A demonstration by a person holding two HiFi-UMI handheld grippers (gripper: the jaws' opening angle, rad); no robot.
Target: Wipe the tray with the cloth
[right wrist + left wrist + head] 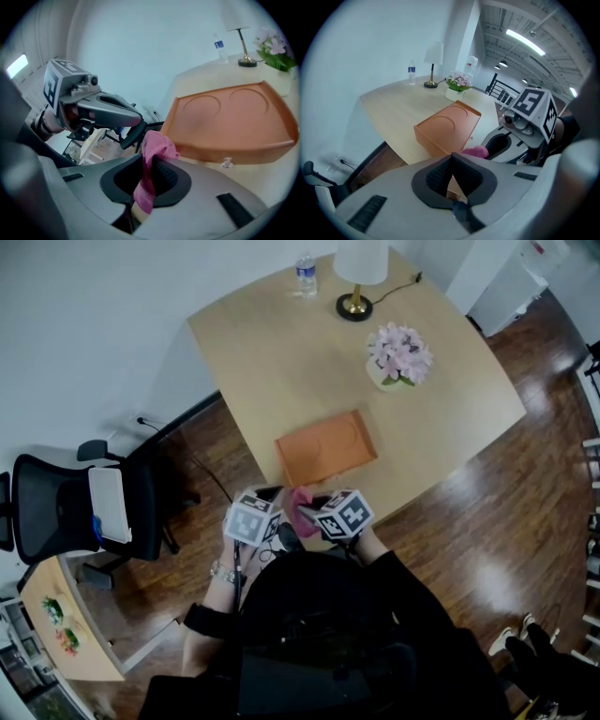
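An orange tray (325,447) with two round hollows lies empty near the front edge of a light wooden table (281,352). Both grippers hover just off that edge, in front of the tray. My right gripper (149,164) is shut on a pink cloth (154,147), which bunches above the jaws and hangs down between them; the tray (229,117) lies just past it. In the head view the cloth (302,500) shows between the two marker cubes. My left gripper (451,161) is shut with nothing in it, and sits to the left of the right gripper (506,140).
At the table's far side stand a water bottle (306,273), a lamp (356,296) and a pot of pink flowers (399,357). A small clear object (227,163) lies on the table by the tray's near wall. A black office chair (84,507) stands on the wooden floor at left.
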